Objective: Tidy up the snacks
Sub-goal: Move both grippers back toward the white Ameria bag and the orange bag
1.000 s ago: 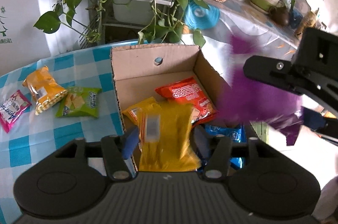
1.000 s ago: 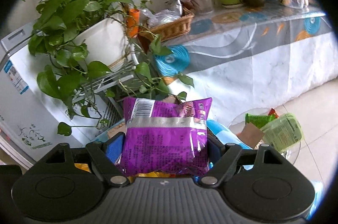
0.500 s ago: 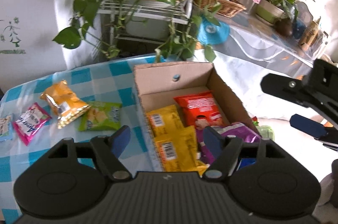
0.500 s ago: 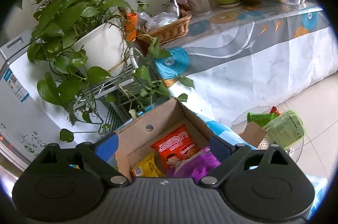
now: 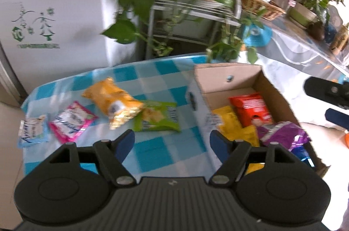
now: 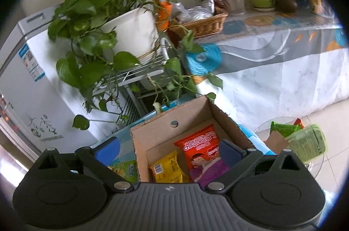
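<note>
An open cardboard box (image 5: 226, 75) stands on the blue-checked tablecloth (image 5: 165, 143). Inside lie a red bag (image 5: 250, 107), yellow bags (image 5: 229, 124) and a purple bag (image 5: 281, 133). Left of the box lie a green bag (image 5: 159, 118), a yellow-orange bag (image 5: 113, 103), a pink packet (image 5: 69, 123) and a pale blue packet (image 5: 31, 130). My left gripper (image 5: 172, 145) is open and empty over the cloth, left of the box. My right gripper (image 6: 169, 149) is open and empty above the box (image 6: 196, 110), with the red bag (image 6: 200, 149) and purple bag (image 6: 212, 170) below; it also shows at the left wrist view's right edge (image 5: 327, 100).
A potted trailing plant (image 6: 130, 28) on a wire rack stands behind the table. A white fridge (image 5: 50, 13) is at the back left. A long side table (image 6: 272, 52) holds a wicker basket (image 6: 200, 22) and pots. A small glass table with green packs (image 6: 305, 141) stands right.
Both grippers opened and let go: the yellow bag and the purple bag now lie in the box. My left gripper has swung left, bringing the loose snacks on the cloth into view.
</note>
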### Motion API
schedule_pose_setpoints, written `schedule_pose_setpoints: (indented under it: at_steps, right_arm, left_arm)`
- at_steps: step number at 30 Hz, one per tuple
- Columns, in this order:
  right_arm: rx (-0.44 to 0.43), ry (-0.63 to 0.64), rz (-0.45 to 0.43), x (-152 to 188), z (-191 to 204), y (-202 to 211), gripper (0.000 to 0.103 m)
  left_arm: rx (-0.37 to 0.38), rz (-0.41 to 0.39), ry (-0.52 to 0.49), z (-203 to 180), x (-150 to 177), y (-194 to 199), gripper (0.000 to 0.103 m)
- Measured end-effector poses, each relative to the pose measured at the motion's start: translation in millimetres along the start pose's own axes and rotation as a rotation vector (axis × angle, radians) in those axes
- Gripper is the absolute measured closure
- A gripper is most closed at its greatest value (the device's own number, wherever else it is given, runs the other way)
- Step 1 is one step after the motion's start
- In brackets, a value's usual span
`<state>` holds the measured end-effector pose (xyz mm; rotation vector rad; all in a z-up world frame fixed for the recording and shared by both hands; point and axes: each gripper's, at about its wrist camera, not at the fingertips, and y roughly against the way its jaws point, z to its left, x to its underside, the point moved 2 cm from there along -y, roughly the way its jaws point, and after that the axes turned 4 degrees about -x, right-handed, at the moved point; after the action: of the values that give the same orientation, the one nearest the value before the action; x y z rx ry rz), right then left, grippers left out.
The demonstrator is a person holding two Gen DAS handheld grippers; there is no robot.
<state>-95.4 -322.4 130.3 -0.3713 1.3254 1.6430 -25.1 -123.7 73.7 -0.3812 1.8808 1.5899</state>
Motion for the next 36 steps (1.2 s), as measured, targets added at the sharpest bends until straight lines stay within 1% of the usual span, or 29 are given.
schedule_pose_setpoints:
  at_steps: [8, 15, 20, 23, 25, 28, 31, 36]
  right_arm:
    - [-0.034, 0.068, 0.022, 6.7, 21.0, -9.0, 0.001]
    - [-0.078, 0.129, 0.047, 14.5, 41.0, -17.0, 0.001]
    - [-0.105, 0.170, 0.078, 21.7, 55.2, -25.5, 0.001]
    - [-0.119, 0.207, 0.094, 27.0, 64.9, -29.3, 0.001]
    - [-0.135, 0.223, 0.106, 30.6, 70.9, -31.7, 0.001]
    - [-0.160, 0.247, 0.129, 37.3, 79.4, -35.8, 0.001]
    - [-0.195, 0.275, 0.152, 43.1, 89.1, -41.1, 0.001]
    - [-0.251, 0.298, 0.197, 49.7, 104.9, -56.1, 0.001]
  left_arm:
    - [-0.088, -0.015, 0.035, 64.5, -13.0, 1.1, 0.027]
    - [-0.191, -0.031, 0.119, 132.5, -29.4, 1.2, 0.027]
    - [-0.273, -0.019, 0.194, 179.0, -38.0, -6.7, 0.027]
    - [-0.311, 0.014, 0.230, 200.5, -35.8, -17.0, 0.027]
    - [-0.312, 0.052, 0.268, 213.8, -32.4, -24.9, 0.027]
    - [-0.327, 0.086, 0.307, 227.6, -28.7, -34.5, 0.027]
    - [-0.341, 0.113, 0.313, 234.5, -25.0, -46.1, 0.027]
    - [-0.310, 0.161, 0.310, 237.7, -20.7, -65.6, 0.028]
